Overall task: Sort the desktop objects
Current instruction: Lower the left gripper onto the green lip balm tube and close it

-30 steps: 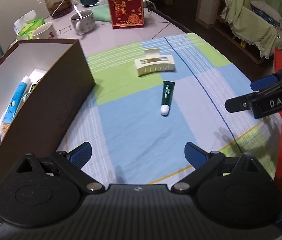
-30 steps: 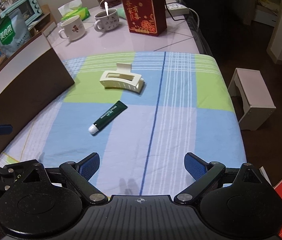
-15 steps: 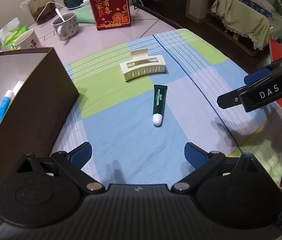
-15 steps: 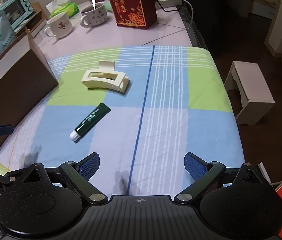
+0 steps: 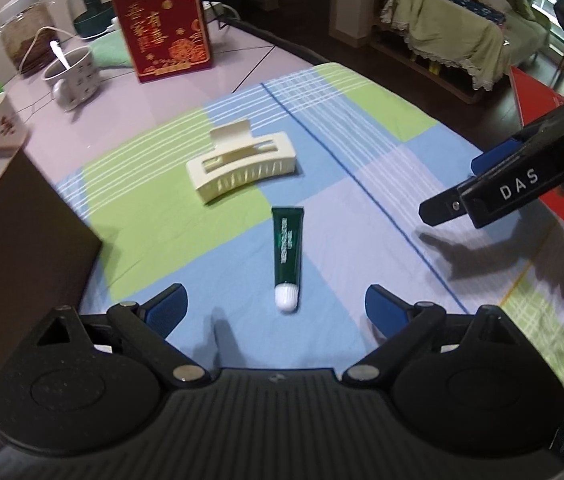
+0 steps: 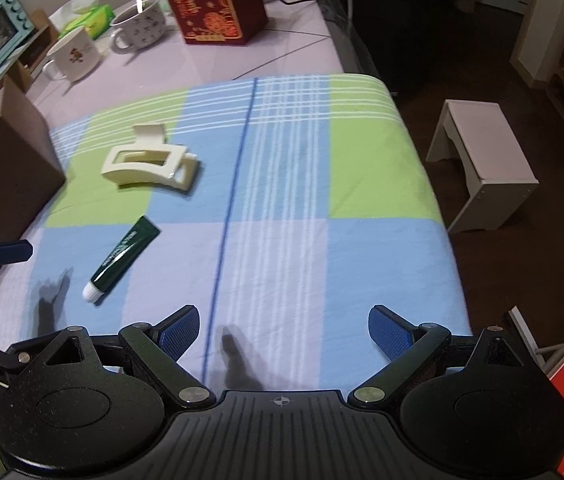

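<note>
While both tools are spread and empty, I line my left tool [image 5: 274, 306] up on the tube [image 5: 288, 254].
Its cap faces me between the fingers; my right tool [image 6: 284, 326] hangs aside, leaving room.

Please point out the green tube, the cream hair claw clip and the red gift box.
green tube [image 5: 288, 246], left wrist view, middle of its body
cream hair claw clip [image 5: 242, 168], left wrist view, upper bar
red gift box [image 5: 162, 26], left wrist view, front face

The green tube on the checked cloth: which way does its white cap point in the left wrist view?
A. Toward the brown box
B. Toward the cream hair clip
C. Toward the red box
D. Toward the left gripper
D: the green tube lies with its white cap nearest the left gripper, between the open fingers, and its flat end toward the cream hair clip.
</note>
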